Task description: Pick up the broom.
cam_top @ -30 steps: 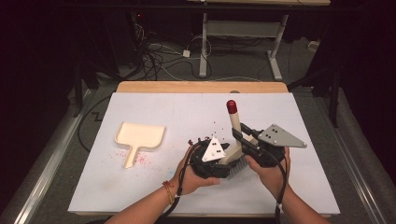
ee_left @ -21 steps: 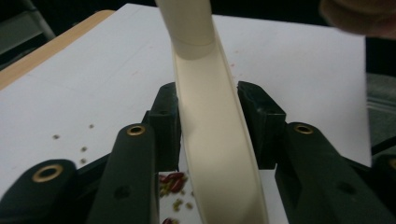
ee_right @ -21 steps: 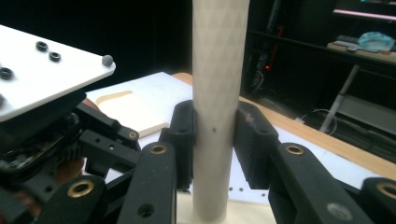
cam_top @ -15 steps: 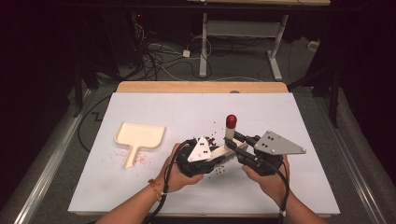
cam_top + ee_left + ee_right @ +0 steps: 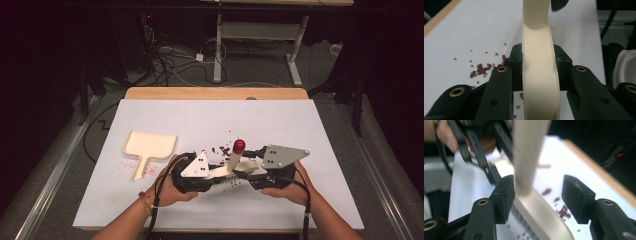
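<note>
Both hands have slid left along the tabletop (image 5: 320,125) since a second ago, and the brush (image 5: 227,170) has gone with them, closer to the dustpan (image 5: 148,145). My left jaws have just been closing, and in the left gripper view they now pinch the brush's cream back (image 5: 540,75) from both sides. My right jaws have just been opening. In the right gripper view they stand spread, with the brush's handle (image 5: 526,165) between them, right against one pad and well clear of the other, so I judge they have let go.

From above, the left gripper (image 5: 212,175) holds the low end of the brush. The right gripper (image 5: 242,174) sits just beside it on the other side. The handle tilts up and back from between them to its red tip (image 5: 239,146).

Small red beans (image 5: 220,150) lie on the white sheet, just beyond the brush. More lie under it. Some pink bits lie by the dustpan handle.

So the brush's long body lies across, from my left jaws toward my right jaws. The dustpan is off to the left, and my left hand (image 5: 172,187) is the nearer one. I think the next sweep has to push the beans left, toward the dustpan's open edge.
</note>
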